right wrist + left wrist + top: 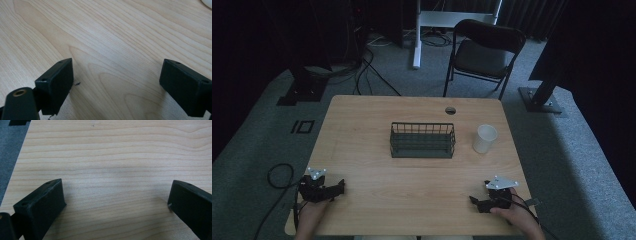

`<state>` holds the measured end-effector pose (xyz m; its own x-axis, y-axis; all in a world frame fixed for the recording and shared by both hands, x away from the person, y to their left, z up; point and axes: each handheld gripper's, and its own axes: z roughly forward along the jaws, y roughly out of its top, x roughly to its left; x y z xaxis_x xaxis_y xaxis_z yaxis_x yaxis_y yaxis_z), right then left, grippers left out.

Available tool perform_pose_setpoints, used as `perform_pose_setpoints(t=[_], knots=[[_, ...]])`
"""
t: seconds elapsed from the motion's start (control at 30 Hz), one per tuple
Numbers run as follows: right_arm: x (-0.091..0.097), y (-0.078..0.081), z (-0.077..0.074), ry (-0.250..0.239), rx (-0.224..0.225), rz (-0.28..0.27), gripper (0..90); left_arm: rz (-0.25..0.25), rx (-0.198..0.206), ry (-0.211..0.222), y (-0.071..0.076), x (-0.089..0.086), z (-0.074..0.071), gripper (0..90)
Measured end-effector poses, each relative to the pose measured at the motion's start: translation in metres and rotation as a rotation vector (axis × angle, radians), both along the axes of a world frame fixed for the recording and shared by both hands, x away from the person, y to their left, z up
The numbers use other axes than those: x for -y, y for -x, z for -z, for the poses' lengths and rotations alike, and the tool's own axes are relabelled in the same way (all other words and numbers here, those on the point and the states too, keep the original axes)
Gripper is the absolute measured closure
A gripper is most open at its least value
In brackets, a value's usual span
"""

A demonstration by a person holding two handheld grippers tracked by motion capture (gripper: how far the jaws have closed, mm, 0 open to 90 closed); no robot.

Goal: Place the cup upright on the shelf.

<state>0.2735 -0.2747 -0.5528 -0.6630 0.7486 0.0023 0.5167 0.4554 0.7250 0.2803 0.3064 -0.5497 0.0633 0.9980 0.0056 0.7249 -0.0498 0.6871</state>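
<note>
A dark wire basket stands empty in the middle of the wooden table. To its right stands a white paper cup, upright. My left gripper rests at the table's near left corner, held by a hand. In the left gripper view it is open, its jaws wide apart over bare wood. At the near right corner lies my right gripper, also in a hand. The right gripper view shows it open with nothing between its jaws, and a sliver of the white cup at the top right.
A round cable hole sits near the table's far edge. Behind the table stands a black folding chair. Cables lie on the grey carpet left of the table. A floor strip borders the table's edge.
</note>
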Motion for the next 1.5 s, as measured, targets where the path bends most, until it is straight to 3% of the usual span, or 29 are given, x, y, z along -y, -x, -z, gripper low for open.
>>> perform_pose_setpoints(t=[0.97,1.5], knots=[[-0.002,0.001,0.0,0.001,0.006,0.001,11.9,0.0,0.0,0.0,0.0,0.0,0.0,1.0],[0.006,-0.011,-0.011,-0.034,0.078,0.096,12.0,0.0,0.0,0.0,0.0,0.0,0.0,1.0]])
